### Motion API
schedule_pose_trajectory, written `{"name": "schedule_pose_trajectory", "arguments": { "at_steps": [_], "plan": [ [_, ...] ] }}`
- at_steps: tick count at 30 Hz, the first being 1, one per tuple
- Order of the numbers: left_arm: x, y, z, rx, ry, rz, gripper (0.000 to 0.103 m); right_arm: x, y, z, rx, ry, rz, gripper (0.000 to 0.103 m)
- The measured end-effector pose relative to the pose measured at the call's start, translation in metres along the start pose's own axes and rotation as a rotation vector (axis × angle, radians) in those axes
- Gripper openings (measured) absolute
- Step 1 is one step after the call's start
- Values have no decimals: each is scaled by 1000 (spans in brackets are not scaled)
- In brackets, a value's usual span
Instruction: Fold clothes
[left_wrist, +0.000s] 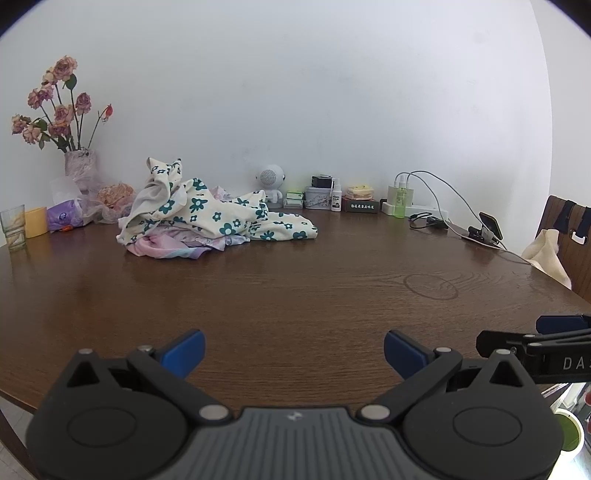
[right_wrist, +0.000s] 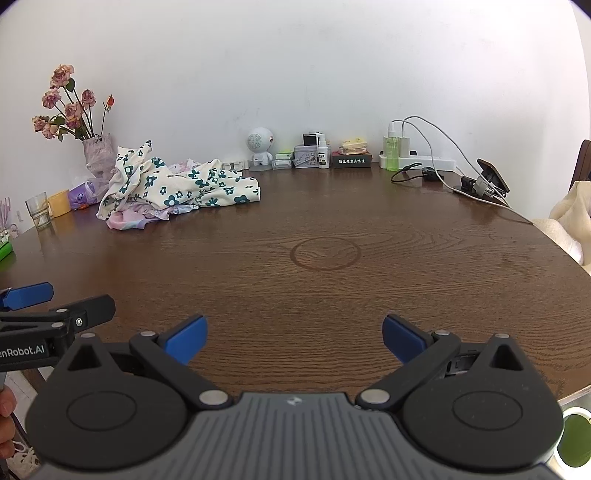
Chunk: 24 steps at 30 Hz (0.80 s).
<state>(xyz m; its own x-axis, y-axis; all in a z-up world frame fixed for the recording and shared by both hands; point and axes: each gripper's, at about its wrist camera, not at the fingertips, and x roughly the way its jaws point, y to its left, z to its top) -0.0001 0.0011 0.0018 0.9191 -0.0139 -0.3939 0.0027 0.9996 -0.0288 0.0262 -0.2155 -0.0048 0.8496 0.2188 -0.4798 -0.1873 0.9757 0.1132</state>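
Left wrist view: left gripper (left_wrist: 294, 352) hung over the near edge of the dark brown wood-grain table (left_wrist: 295, 295), blue-padded fingers (left_wrist: 188, 350) spread fully wide, nothing between them. The task's thing, a crumpled heap of cream cloth with dark green flowers over pink and lilac pieces (left_wrist: 207, 218), lay far left, well apart from both tools. Judged step: reach and pick one garment. Best to take the top flowered piece by an edge or corner, lift it free of the pastel layers, then spread it on the bare middle of the table.

Right wrist view: right gripper (right_wrist: 293, 338) equally wide, empty. Left tool's side read "enRobot.AI", cut off by the frame; the other view showed "DAS" on the right tool. Small black box (right_wrist: 351, 161) bore white characters, too small to read.
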Motion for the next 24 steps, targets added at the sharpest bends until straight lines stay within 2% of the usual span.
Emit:
{"name": "schedule_pose_trajectory", "arguments": {
  "at_steps": [7, 24],
  "plan": [
    [2, 8, -5, 4, -8, -14, 103, 2, -2, 3, -51, 7, 4, 103],
    [-3, -1, -1, 10, -17, -2, 103, 0, 2, 0, -22, 13, 24, 103]
  ]
}}
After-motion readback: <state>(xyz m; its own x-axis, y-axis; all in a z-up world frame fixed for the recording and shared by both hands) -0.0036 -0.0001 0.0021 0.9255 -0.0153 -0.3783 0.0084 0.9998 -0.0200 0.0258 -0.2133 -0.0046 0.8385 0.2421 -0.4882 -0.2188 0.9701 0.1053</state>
